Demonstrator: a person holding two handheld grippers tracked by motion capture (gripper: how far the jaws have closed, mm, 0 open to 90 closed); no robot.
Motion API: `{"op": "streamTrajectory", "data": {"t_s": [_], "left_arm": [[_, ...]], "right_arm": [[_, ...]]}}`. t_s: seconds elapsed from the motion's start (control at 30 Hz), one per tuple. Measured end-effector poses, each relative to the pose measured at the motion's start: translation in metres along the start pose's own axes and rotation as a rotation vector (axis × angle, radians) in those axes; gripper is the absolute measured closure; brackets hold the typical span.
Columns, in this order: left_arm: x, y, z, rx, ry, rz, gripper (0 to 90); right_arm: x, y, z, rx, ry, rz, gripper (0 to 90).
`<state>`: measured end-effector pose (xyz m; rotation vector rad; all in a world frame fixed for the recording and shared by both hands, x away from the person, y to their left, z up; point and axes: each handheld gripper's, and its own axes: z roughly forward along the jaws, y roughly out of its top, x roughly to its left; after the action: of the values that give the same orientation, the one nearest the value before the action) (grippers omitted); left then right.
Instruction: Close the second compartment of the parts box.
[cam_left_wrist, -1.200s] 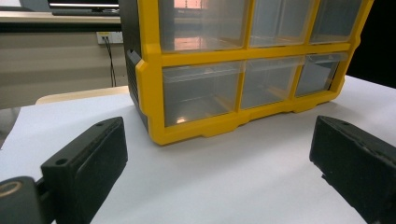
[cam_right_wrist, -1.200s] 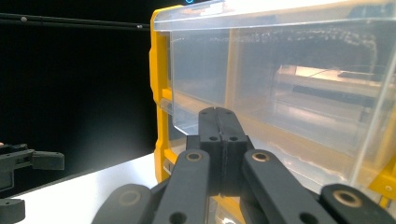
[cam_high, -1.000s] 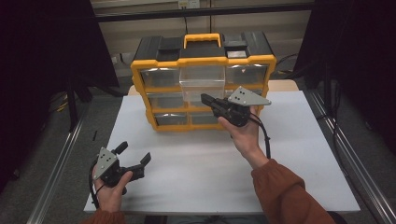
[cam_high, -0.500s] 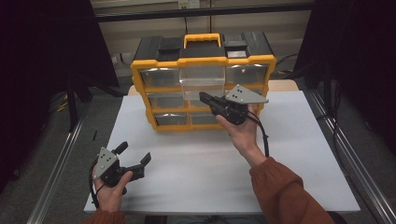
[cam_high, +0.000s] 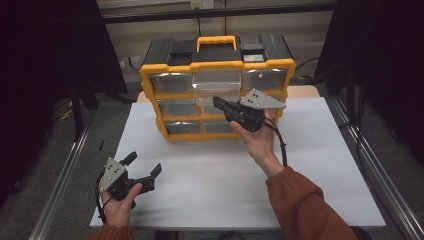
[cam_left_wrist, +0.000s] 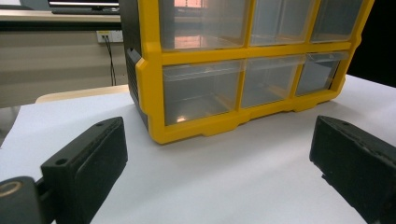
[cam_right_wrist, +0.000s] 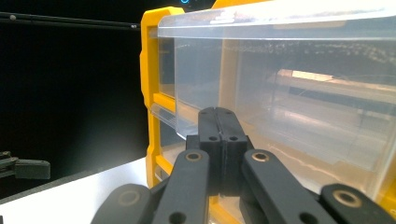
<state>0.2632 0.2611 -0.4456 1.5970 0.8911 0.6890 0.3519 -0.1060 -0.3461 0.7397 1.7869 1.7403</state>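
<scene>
right gripper (cam_high: 218, 102) raised against the yellow organiser (cam_high: 218, 67), jaws pressed together and empty, tips at the protruding clear middle drawer (cam_high: 216, 90) of the top row. left gripper (cam_high: 145, 167) in front of organiser, well apart, jaws wide.

Both matte black two-jaw hand-held grippers, left (cam_high: 145, 175) and right (cam_high: 222, 105), have grey three-cornered top plates with small holes, brass-ringed pivot screws and trailing black cables. Rust-orange long sleeve (cam_high: 305, 207) on the right arm.
</scene>
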Motion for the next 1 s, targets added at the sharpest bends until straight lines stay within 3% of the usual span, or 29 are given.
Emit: {"op": "streamTrajectory", "data": {"t_s": [0.43,0.7,0.73,0.8,1.0], "left_arm": [[0.0,0.0001,0.0002,-0.006,0.006,-0.003,4.1],[0.0009,0.0,-0.0002,-0.007,-0.01,0.004,4.1],[0.0001,-0.0001,0.0001,-0.009,-0.015,-0.009,4.1],[0.0012,0.0001,-0.0004,-0.004,-0.007,0.008,4.1],[-0.0005,0.0,0.0006,-0.006,-0.003,-0.009,4.0]], "right_arm": [[-0.0036,-0.0007,0.0031,-0.004,-0.01,0.006,90.0],[-0.0062,-0.0005,0.0055,-0.005,-0.021,0.009,90.0],[-0.0066,-0.0004,0.0056,-0.004,-0.021,0.008,90.0],[-0.0069,-0.0003,0.0056,-0.004,-0.024,0.007,90.0],[-0.0082,0.0014,0.0065,-0.006,-0.047,-0.019,90.0]]}}
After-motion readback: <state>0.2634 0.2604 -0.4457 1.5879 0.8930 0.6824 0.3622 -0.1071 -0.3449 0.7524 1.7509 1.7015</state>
